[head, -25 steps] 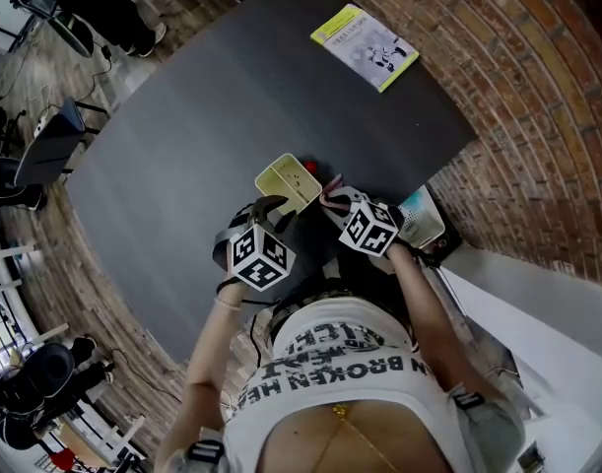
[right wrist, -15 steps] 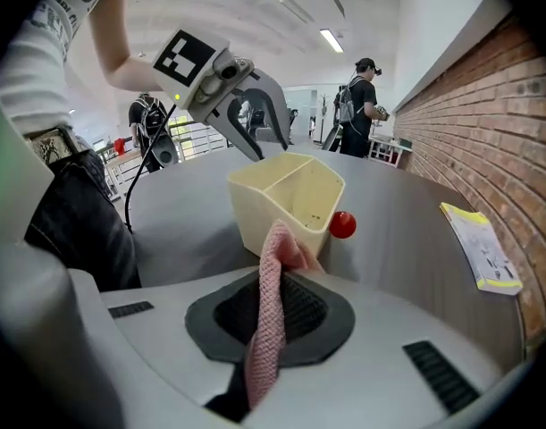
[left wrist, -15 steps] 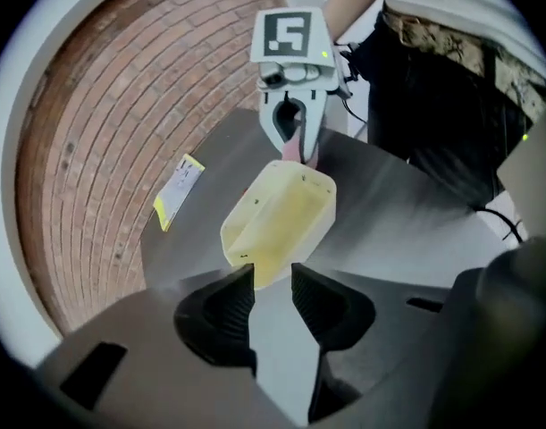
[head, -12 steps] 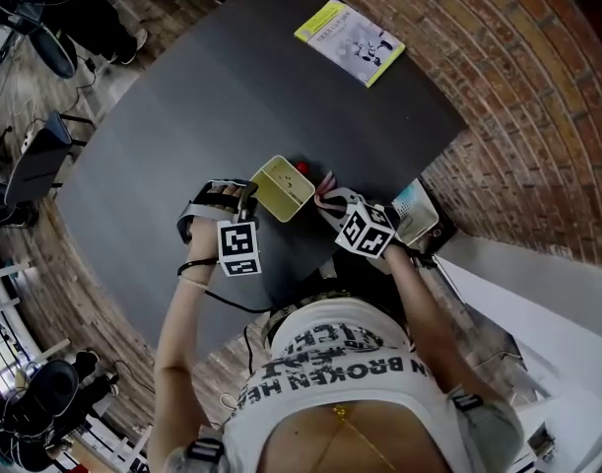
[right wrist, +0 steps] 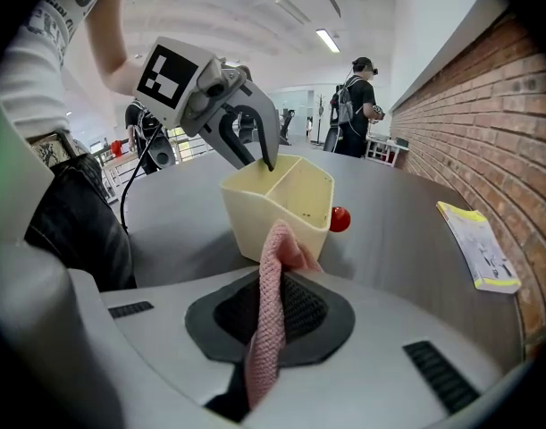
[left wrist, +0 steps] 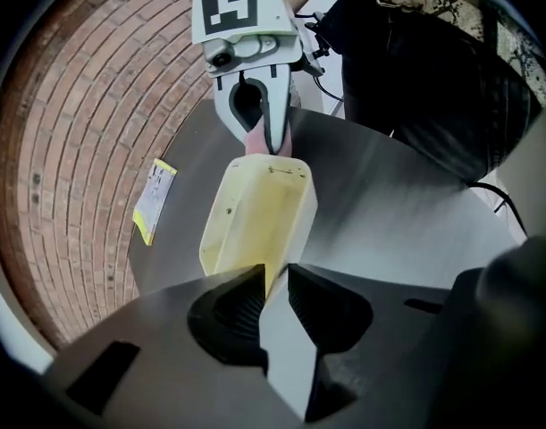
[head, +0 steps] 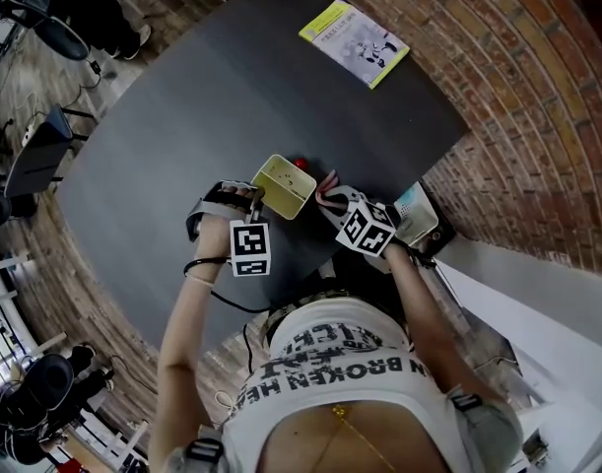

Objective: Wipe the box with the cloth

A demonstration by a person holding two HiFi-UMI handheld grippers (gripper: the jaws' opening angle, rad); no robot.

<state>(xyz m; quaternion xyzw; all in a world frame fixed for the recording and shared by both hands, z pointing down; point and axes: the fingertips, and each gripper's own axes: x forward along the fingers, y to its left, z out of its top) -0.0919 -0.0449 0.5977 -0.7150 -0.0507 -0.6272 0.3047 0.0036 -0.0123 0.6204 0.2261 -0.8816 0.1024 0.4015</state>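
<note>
Two tongs meet at the yellow box (head: 284, 186) standing near the front edge of the dark bench (head: 172, 116): the left tongs (left wrist: 273, 280) clamp its wall, while the right tongs (right wrist: 274, 280) pinch a pink cloth (right wrist: 264, 347) against its side.

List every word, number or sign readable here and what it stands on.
"BROKEN": on the person's white shirt; the print around it is too warped to read.
Print on the yellow-edged white booklet: too small to read.
Cubes of the left gripper and right gripper: square black-and-white patterns, no words.
On the pale yellow plastic box: no lettering.
</note>
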